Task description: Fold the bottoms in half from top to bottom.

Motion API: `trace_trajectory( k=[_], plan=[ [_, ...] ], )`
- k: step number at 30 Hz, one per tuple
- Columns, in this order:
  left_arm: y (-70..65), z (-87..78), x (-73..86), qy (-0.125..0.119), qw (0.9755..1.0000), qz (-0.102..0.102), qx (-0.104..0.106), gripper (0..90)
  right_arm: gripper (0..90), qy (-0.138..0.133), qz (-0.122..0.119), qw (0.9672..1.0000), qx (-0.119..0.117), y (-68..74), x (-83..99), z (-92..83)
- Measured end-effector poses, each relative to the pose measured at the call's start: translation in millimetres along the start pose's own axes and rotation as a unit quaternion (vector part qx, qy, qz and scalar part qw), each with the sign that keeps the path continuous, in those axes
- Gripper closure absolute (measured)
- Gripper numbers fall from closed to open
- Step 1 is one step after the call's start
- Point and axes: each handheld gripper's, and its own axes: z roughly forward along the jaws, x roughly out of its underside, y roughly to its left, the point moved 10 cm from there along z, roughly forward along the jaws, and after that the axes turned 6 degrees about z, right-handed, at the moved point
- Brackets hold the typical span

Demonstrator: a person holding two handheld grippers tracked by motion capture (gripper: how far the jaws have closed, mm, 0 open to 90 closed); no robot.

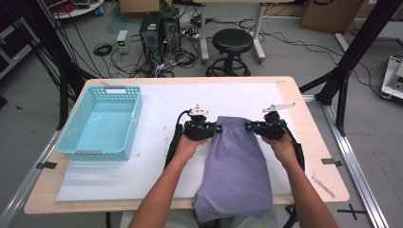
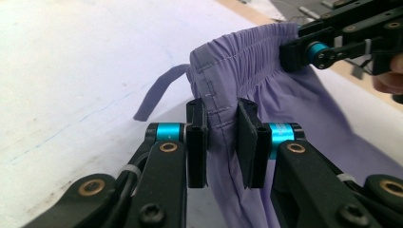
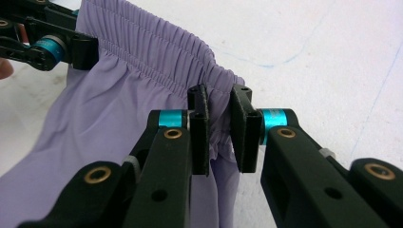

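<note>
A pair of purple shorts [image 1: 235, 166] lies on the white mat, its legs hanging over the table's near edge. The elastic waistband [image 2: 247, 61] is lifted and stretched between my two grippers. My left gripper [image 1: 217, 128] [image 2: 222, 126] is shut on the waistband's left end, with bunched fabric between its pads. My right gripper [image 1: 248, 127] [image 3: 219, 114] is shut on the waistband's right end [image 3: 157, 52] in the same way. A purple drawstring [image 2: 157, 92] dangles from the left corner. Each gripper view shows the other gripper farther off, the right gripper [image 2: 292, 50] and the left gripper [image 3: 88, 50].
A light blue plastic basket [image 1: 114, 89] with nothing in it stands at the table's left. A white mat [image 1: 161, 109] covers most of the wooden table [image 1: 323, 156]. Beyond the far edge stand a black stool [image 1: 232, 42] and computer towers [image 1: 159, 28] among cables.
</note>
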Motion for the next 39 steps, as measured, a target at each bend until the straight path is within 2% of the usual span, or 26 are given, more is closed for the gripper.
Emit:
trace_trajectory(
  k=[5,10,13,17,23,29,36,39],
  plan=[
    [-13.4,-13.4,-0.4,-0.01,0.9997,0.02,0.006,75.1,79.9,-0.017,-0.01,0.9997,-0.014,10.6,2.1,-15.0],
    [-24.6,-24.6,5.8,-0.019,0.9993,0.024,0.02,75.1,79.9,-0.024,-0.022,0.9991,-0.027,22.6,8.1,-24.7],
    [-33.7,-29.4,11.0,-0.02,0.9987,0.034,0.032,75.1,79.8,-0.025,-0.034,0.9987,-0.029,27.7,14.7,-29.7],
    [-45.6,-31.8,20.3,-0.019,0.9979,0.043,0.045,74.9,79.8,-0.025,-0.036,0.9983,-0.038,31.8,28.6,-35.0],
    [-59.6,-33.0,35.6,-0.017,0.997,0.046,0.06,74.6,79.7,-0.027,-0.031,0.9979,-0.049,37.5,52.3,-41.0],
    [-70.9,-36.6,49.8,-0.01,0.9963,0.049,0.071,73.3,79.7,-0.023,-0.04,0.9975,-0.053,45.2,67.5,-48.0],
    [-75.1,-44.9,62.0,-0.001,0.9956,0.042,0.083,67.9,79.6,-0.022,-0.056,0.9967,-0.055,57.4,80.2,-53.8],
    [-72.4,-53.6,60.4,-0.016,0.996,0.034,0.082,63.0,79.3,-0.019,-0.061,0.9968,-0.05,60.5,87.6,-56.4]
  ],
)
